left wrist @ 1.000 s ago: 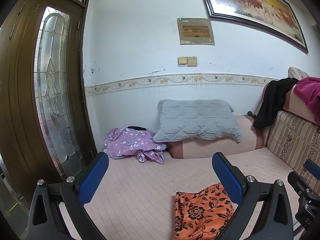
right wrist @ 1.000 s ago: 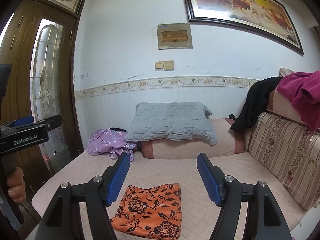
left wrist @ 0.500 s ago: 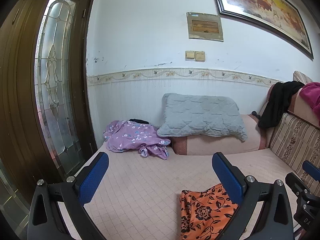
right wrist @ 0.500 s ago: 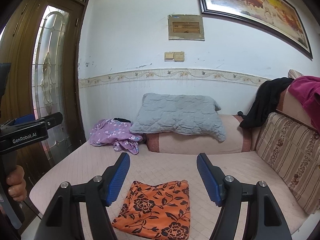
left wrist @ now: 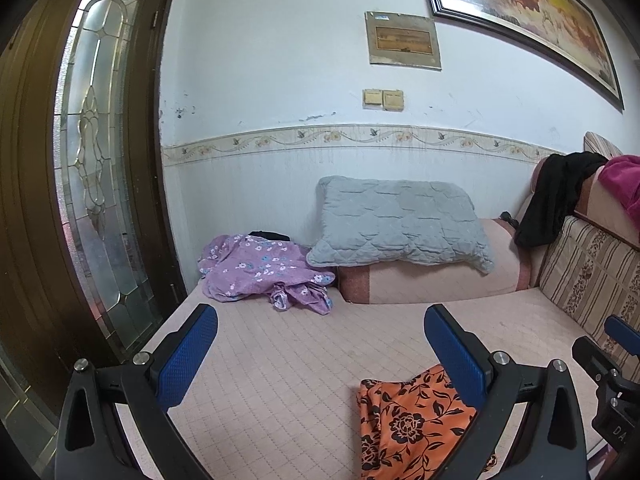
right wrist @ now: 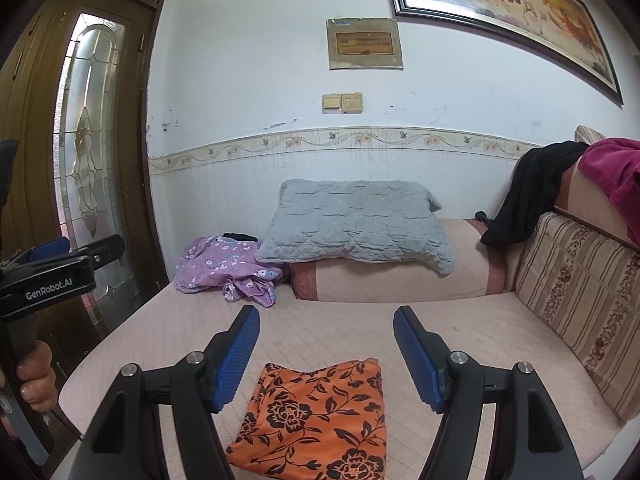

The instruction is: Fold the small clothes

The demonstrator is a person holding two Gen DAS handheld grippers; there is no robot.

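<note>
An orange cloth with black flowers [right wrist: 316, 416] lies folded flat on the pink sofa seat [right wrist: 340, 332], near its front edge. My right gripper [right wrist: 326, 356] hovers just above and before it, jaws wide apart with nothing between them. In the left wrist view the orange cloth [left wrist: 408, 420] lies low right, partly behind the right finger. My left gripper [left wrist: 320, 356] is open over bare seat [left wrist: 280, 360], left of the cloth. A crumpled purple flowered garment [left wrist: 260, 272] lies at the seat's far left corner, the same purple garment [right wrist: 224, 268] showing in the right wrist view.
A grey quilted pillow [right wrist: 356, 224] rests on a pink bolster [right wrist: 400, 280] against the wall. Striped back cushions [right wrist: 580, 300] line the right side, with a black garment [right wrist: 528, 196] and a magenta cloth [right wrist: 612, 168] draped over them. A wooden glass door [left wrist: 92, 160] stands at left.
Both grippers have moved forward and a little lower toward the sofa; the pillow, purple garment and orange cloth now look larger and nearer. Both stayed open.
</note>
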